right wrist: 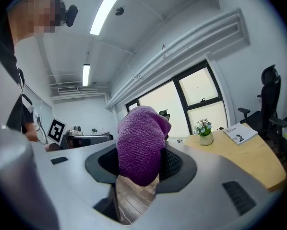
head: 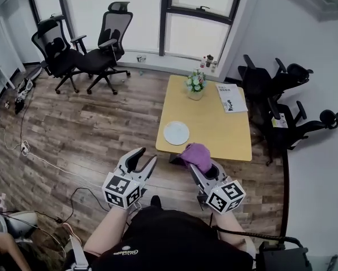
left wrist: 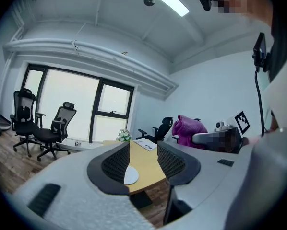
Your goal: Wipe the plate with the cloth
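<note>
The left hand-held gripper [head: 144, 160] hangs over the wood floor [head: 90, 134], short of the counter [head: 220, 126], its jaws apart with nothing between them. The white plate [head: 176, 132] lies near the counter's front left corner. Further right, at the counter's near edge, the right hand-held gripper [head: 205, 166] is clamped on a bunched purple cloth [head: 196, 155], which is clear of the plate.
</note>
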### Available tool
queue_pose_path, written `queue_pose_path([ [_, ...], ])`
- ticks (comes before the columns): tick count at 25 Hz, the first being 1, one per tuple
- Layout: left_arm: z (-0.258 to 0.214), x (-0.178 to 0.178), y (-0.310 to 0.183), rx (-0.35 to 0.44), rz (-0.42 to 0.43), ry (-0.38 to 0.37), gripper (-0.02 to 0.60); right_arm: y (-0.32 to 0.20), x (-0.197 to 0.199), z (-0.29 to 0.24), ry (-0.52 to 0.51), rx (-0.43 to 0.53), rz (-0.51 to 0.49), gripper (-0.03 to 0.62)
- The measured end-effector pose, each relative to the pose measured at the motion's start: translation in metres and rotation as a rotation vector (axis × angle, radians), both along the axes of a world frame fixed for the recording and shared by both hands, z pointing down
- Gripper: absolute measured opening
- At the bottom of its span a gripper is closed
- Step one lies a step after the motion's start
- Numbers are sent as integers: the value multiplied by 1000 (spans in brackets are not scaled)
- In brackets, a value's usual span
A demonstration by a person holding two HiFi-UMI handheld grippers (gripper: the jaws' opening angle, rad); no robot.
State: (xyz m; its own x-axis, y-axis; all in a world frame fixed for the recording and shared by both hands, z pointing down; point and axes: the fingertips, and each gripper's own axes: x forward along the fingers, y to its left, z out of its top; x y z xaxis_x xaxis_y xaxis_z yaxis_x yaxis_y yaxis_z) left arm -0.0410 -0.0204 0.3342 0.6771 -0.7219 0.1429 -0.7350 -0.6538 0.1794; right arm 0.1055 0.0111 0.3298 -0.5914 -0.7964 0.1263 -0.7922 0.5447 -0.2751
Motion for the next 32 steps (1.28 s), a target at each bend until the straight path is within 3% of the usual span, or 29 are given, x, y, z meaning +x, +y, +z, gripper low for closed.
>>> queue_pose_path([
  [6, 4, -16, -72, -11, 26, 7, 179, -68, -14, 1, 14, -6, 33, 170],
  [11, 8, -1, -105, -30, 29, 28, 179, -100, -4, 8, 8, -19, 33, 170],
  [21, 4, 26, -132, -46, 1, 28, 179, -140, 14, -1, 2, -9, -12, 170],
  [32, 44, 30, -151, -134, 2, 10, 179, -161, 14, 35, 31, -108, -32, 170],
])
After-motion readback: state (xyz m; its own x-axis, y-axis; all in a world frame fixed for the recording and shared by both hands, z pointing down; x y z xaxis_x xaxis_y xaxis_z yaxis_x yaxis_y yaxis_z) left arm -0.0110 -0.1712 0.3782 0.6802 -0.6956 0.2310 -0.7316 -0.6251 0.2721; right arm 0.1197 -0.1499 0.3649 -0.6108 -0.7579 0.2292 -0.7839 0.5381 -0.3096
